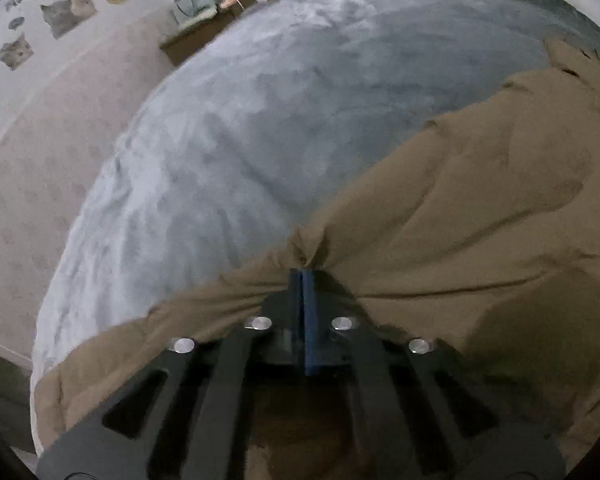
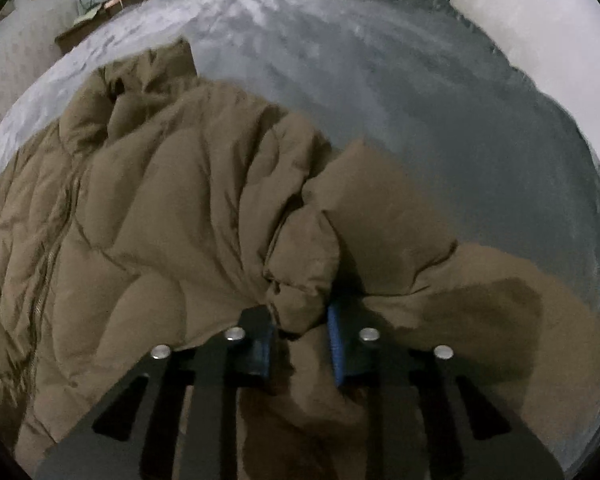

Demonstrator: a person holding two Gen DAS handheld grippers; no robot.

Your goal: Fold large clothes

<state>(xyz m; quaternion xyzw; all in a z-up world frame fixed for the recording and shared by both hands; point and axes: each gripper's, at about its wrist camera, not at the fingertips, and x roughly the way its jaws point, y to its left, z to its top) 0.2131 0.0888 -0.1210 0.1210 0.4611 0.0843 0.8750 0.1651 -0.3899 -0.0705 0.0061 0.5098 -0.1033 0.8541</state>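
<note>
Between the shut jaws of the left gripper (image 1: 305, 276) sits only a thin pinch of the brown puffer jacket (image 2: 172, 208); the right gripper (image 2: 300, 320) clamps a thick fold. Spread on the bed (image 1: 300, 100), the slick fabric could slip free when lifted.

One brown puffer jacket (image 2: 172, 216) lies on one grey blanket (image 2: 380, 80). Two grippers, the left gripper (image 1: 303, 276) and the right gripper (image 2: 300, 320), stand at the jacket's near edge.
</note>
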